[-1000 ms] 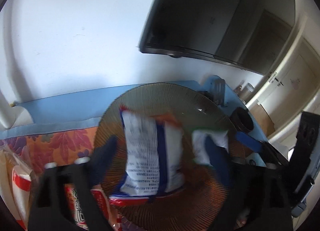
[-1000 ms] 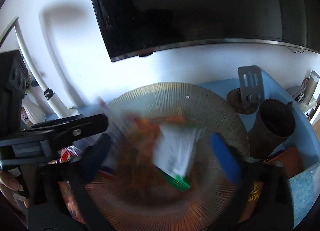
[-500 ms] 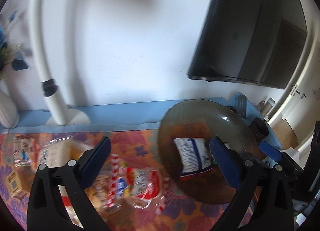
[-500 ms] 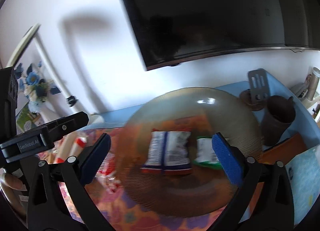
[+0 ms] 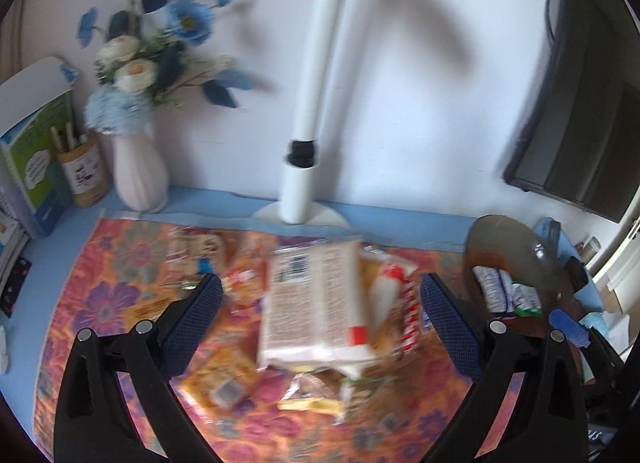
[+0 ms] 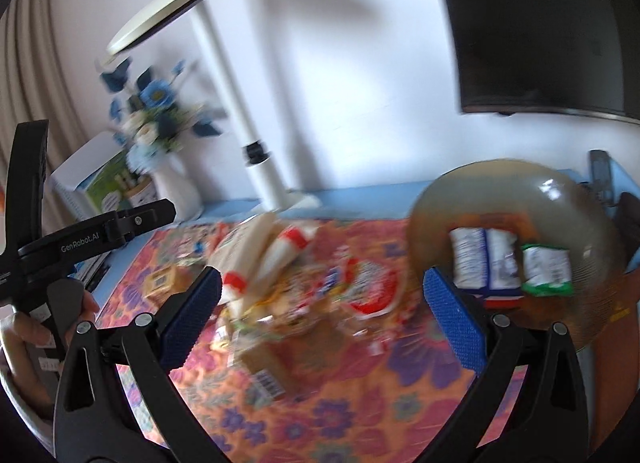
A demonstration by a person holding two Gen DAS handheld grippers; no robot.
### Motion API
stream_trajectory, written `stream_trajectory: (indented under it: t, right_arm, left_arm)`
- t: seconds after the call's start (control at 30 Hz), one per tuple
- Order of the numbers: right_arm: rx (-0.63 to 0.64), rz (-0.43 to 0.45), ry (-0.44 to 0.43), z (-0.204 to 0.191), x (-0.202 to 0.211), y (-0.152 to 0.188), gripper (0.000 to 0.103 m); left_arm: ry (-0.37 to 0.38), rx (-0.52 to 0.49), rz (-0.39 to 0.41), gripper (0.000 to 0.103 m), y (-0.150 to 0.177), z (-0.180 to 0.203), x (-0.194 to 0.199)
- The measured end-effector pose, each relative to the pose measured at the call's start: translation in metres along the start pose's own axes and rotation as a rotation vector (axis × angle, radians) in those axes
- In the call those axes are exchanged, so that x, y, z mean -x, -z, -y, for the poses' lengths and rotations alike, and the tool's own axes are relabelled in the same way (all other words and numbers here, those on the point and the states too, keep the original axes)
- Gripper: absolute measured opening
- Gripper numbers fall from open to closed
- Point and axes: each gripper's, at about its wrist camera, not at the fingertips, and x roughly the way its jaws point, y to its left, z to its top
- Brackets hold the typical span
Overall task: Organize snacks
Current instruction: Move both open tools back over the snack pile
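Motion blur is smearing both views, so the print on most wrappers is staying unreadable, and the packets in the snack pile (image 5: 320,315) are running together on the floral cloth (image 5: 100,303). A pale rectangular packet (image 5: 316,303) is lying on top of that pile, its label too soft to read. The brown glass bowl (image 5: 512,239), at 3 o'clock in the left wrist view, is being cut partly by the right gripper's frame. It is holding a blue-and-white packet (image 6: 486,263) and, touching it at its 3 o'clock side, a green-and-white packet (image 6: 546,269); something orange behind them is too blurred to identify. The left gripper (image 5: 320,315) is hovering over the pile with fingers spread wide, gripping nothing. The right gripper (image 6: 322,305) is likewise gaping empty, the bowl at its 2 o'clock.
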Motion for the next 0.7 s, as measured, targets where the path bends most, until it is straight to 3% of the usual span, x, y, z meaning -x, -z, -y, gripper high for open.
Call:
stream_trajectory:
  t: [0.2,0.33,0.47,0.7]
  right_arm:
    - [0.07,-0.073,-0.056,-0.03,-0.022,0.027,0.1]
    - [0.079,-0.114,-0.09,-0.036,-0.036,0.045,0.1]
    - [0.06,-0.16,-0.101,-0.036,-0.052,0.063,0.1]
    - [0.049,-0.208,-0.088,-0.034,-0.071,0.083,0.1]
  left_arm:
    - [-0.053,0.037,-0.04,0.098,0.033,-0.061,0.001]
    - [-0.017,0.086,-0.08,0.098,0.056,-0.093,-0.008]
    - [-0.005,0.077,-0.143,0.098,0.079,-0.104,-0.024]
    - [0.036,-0.011,-0.173,0.098,0.099,-0.094,-0.041]
